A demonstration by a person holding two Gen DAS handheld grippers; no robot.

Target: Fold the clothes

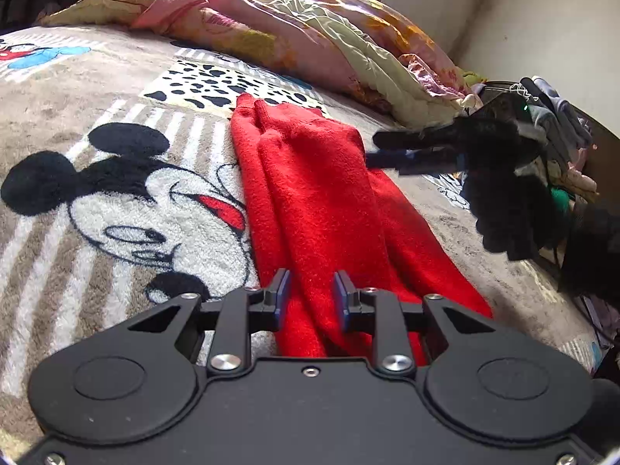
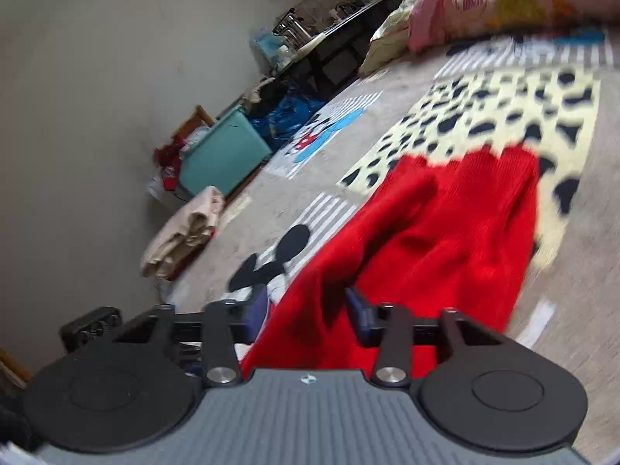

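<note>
Open blanket (image 1: 77,89) left of the red garment (image 1: 317,201); rumpled quilt (image 1: 294,35) behind, clothes pile (image 1: 558,143) right.

Bright daylight from the far side; left view sharp, right view motion-blurred, both edge-warped.

The right wrist view is smeared, so the red garment (image 2: 445,232) has soft edges there. Its near end runs hidden under both claw bodies. The right claw (image 1: 391,151) is a dark blur in the left view. Small clutter on the far shelf (image 2: 329,35) cannot be made out
</note>
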